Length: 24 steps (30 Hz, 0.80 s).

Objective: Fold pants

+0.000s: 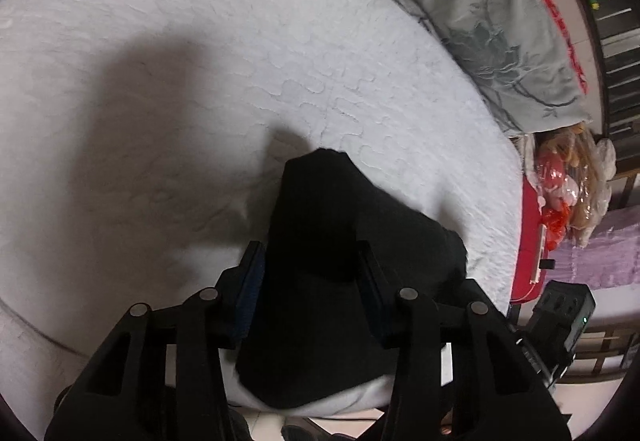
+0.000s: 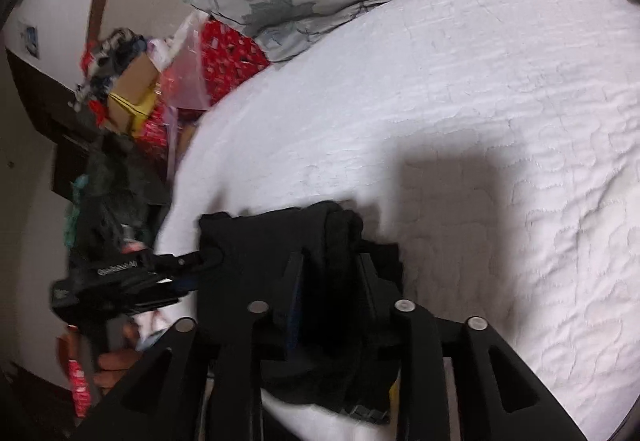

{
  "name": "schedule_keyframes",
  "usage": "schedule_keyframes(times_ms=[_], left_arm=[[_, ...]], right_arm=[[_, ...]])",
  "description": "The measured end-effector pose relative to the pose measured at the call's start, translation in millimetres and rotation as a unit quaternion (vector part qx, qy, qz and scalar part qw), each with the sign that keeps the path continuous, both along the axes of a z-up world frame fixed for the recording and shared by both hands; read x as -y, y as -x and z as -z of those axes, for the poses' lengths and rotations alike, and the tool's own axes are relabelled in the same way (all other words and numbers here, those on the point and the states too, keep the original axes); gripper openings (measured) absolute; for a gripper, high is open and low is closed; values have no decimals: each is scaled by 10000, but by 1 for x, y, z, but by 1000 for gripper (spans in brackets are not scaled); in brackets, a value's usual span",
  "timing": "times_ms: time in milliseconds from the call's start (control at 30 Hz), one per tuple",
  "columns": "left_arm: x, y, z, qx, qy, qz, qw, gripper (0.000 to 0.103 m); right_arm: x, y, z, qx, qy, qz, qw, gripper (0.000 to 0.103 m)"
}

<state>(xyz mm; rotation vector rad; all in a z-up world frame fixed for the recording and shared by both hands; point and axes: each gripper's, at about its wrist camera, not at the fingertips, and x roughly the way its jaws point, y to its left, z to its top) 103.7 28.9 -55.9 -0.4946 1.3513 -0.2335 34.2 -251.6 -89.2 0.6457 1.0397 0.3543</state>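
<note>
a: okay, so where are the black pants (image 1: 320,241) sitting right now?

b: at the near edge of the bed, on the white quilted mattress cover (image 1: 200,61). they're bunched into a dark heap, with one corner poking up toward the middle of the bed.

a: and the left gripper (image 1: 308,281)?

b: it points steeply down at the heap. black cloth fills the gap between its two fingers (image 1: 252,281), and both blue pads look pressed against it, so i'd call that a grasp on the pants.

a: right gripper (image 2: 328,289) too?

b: similar. from the right wrist view a rolled fold of the pants (image 2: 280,241) runs between its jaws, and the cloth seems pinched there. it's dark and a bit blurred though, so the contact isn't crisp.

a: can you see one gripper from the other?

b: yeah, the right wrist view shows the left gripper (image 2: 200,261) coming in from the left side, its tip on the edge of the same heap, with a hand (image 2: 116,357) on the handle below it.

a: anything else around?

b: a grey floral pillow (image 1: 480,21) lies at the far end of the bed, touching the white cover. beside the bed there's clutter: red patterned fabric (image 2: 228,53), a cardboard box (image 2: 132,93) and some plastic bags (image 1: 568,177).
</note>
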Motion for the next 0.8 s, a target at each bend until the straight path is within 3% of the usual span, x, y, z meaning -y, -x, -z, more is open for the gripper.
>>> schedule_keyframes(times_ms=[67,167,467,600,800], left_arm=[[-5,15,-11,140,54,-11,9999,44],[-11,40,-14,166,340,-162,9992,47],[-4,78,17,-356,755,-435,9956,49],[-9,82,8,-314,1004,-571,9928,49],[-1,73,10,-399,1041,-629,9918,55]], right_arm=[[5,9,-5,7,-110,-16,9999,43],[8,26,-8,-13,-234,-32,9997,43],[-4,36,5,-182,-62,231,9996,43],[10,41,-6,23,-517,497,9974,43],[9,37,2,-317,-965,490,9936,43]])
